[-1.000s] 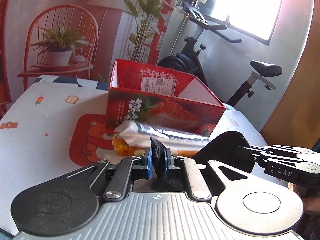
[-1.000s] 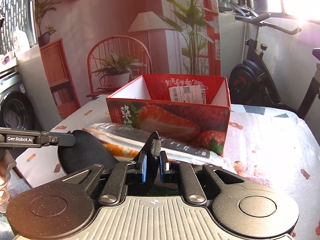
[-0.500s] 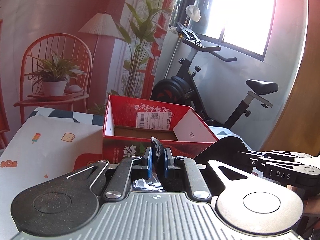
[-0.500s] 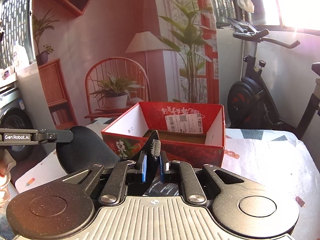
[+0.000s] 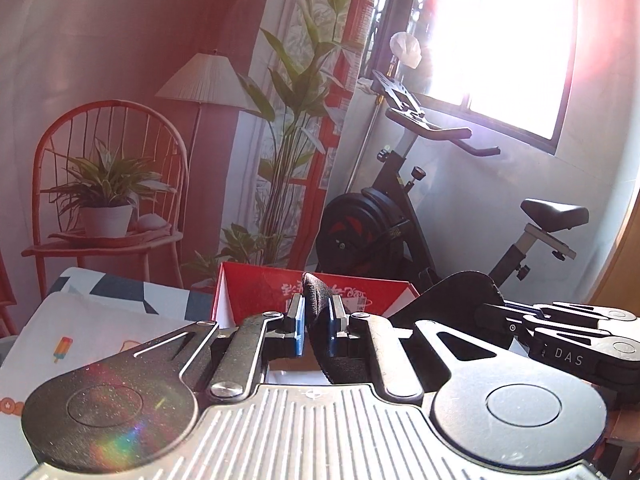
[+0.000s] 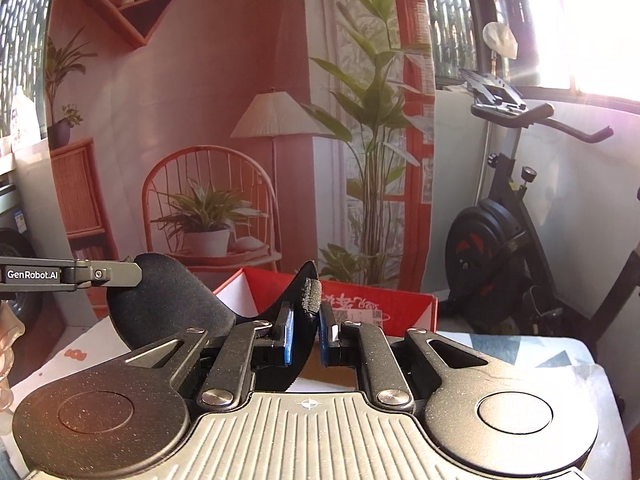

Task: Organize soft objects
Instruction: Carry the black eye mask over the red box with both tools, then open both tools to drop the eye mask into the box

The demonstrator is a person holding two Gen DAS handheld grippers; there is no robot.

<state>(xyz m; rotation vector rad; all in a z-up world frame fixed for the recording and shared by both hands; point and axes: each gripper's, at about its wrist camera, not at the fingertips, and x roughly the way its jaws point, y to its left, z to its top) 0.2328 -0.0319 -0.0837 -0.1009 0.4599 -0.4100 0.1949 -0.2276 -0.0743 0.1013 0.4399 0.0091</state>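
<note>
The left gripper (image 5: 316,322) has its two blue pads clamped on one end of a black soft cloth (image 5: 316,308), which stands up between them as a narrow folded edge. The right gripper (image 6: 306,330) is closed in the same way on the other end of this cloth (image 6: 168,304), and the fuzzy edge of the cloth rises a little above its pads. Between the two grippers the cloth hangs in the air as a wide dark curve; in the left view it reaches to the right gripper (image 5: 560,328) at the right side, and in the right view it reaches to the left gripper (image 6: 72,274) at the left side. Just behind and below the cloth stands an open red box (image 5: 256,292) with white inner walls and a printed label, on a table with a light patterned cover (image 5: 80,340). Behind the table there is a black exercise bike (image 6: 504,232) under a bright window (image 5: 500,40), and a wall picture showing a red chair, a lamp and green plants.
</note>
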